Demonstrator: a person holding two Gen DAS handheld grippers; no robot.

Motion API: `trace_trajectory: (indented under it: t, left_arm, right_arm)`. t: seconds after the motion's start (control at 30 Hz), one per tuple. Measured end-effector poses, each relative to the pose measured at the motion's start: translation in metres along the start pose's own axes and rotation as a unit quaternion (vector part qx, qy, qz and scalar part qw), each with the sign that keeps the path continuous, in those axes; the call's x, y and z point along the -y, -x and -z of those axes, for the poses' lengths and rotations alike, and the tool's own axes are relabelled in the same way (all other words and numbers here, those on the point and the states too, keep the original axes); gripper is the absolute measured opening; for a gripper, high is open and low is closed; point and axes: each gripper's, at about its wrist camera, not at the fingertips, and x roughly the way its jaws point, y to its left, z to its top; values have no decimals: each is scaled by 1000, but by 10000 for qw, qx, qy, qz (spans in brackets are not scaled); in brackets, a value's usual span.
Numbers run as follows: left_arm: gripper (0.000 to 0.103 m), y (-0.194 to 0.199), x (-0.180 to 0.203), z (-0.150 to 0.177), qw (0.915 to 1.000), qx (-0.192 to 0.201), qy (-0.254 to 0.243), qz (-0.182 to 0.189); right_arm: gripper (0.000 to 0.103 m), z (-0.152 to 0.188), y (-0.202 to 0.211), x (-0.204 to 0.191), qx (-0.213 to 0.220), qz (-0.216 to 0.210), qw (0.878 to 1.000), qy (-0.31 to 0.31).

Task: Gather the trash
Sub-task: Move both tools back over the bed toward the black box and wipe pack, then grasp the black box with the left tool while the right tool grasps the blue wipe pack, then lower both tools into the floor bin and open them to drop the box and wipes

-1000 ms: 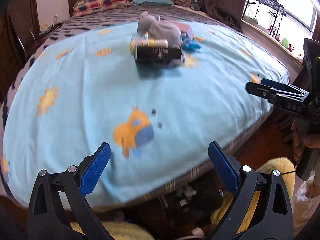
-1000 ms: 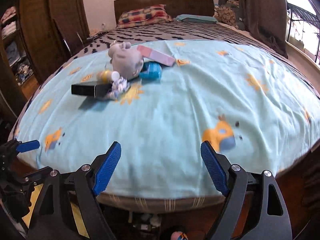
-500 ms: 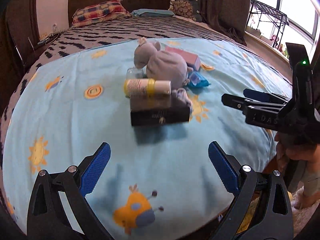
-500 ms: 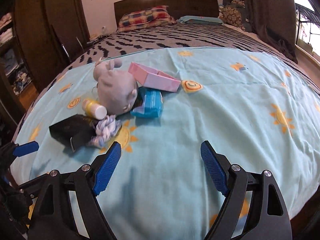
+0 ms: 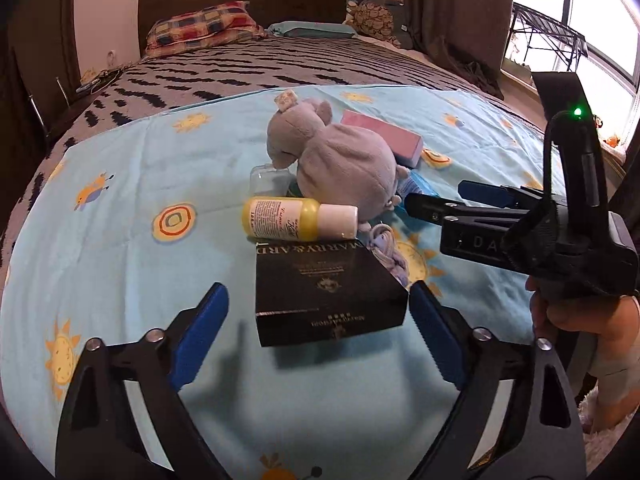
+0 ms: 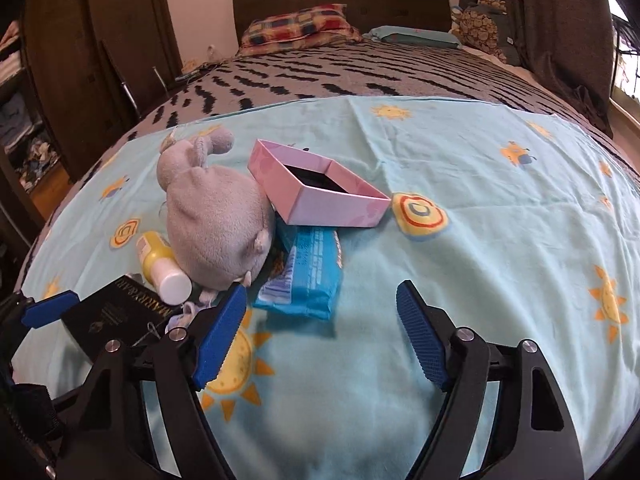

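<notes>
A pile of items lies on a light blue blanket (image 5: 120,280) on the bed. A black box (image 5: 326,292) lies nearest, and it also shows in the right wrist view (image 6: 116,316). Behind it lie a yellow bottle (image 5: 298,222), a grey plush toy (image 5: 340,168), a blue packet (image 6: 308,268) and an open pink box (image 6: 320,186). My left gripper (image 5: 318,328) is open, its fingers on either side of the black box's near end. My right gripper (image 6: 320,332) is open and empty, just in front of the blue packet.
A small clear plastic container (image 5: 270,178) sits behind the bottle and a bit of knotted rope (image 5: 386,246) beside the black box. A patterned pillow (image 6: 298,26) and headboard are at the far end. A dark wardrobe (image 6: 100,40) stands left, a window (image 5: 576,40) right.
Both grippers have moved from the foot of the bed forward over the blanket to the pile. The left now brackets the black box; the right is close to the blue packet.
</notes>
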Motion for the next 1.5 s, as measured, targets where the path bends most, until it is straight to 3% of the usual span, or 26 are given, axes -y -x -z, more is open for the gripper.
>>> trace_trajectory:
  t: [0.07,0.17,0.23,0.27,0.73,0.93,1.5]
  left_arm:
    - [72,-2,-2,-2,10000,-30,16,33]
    - [70,-6,-4,-2,10000,-80,-9,13]
    - [70,-7,-4,-1,9999,-103,-34,7]
    - [70,-9,-4,0,9999,-125,-48,-7]
    - [69,6,-3,24,9996,-215,-181,-99]
    - [69,33,-10,49,9998,-146,27,-94]
    - [68,85,-1,123,9995,-297,-18,-123]
  right_arm:
    - [74,-2,-12,-1,-167,42,9999,17]
    - [71,-5,-20,3,-243,44,9997,-71]
    - [57,-6,-21,5,-269,57,9996,-91]
    - [44,-5,-23,5,-290,105,9995,-85]
    - [42,31,15,9,-247,109,9996,-30]
    - [42,59,46,6,-224,83,9997,-48]
    - [42,140,128,-22,-192,-253,9995,46]
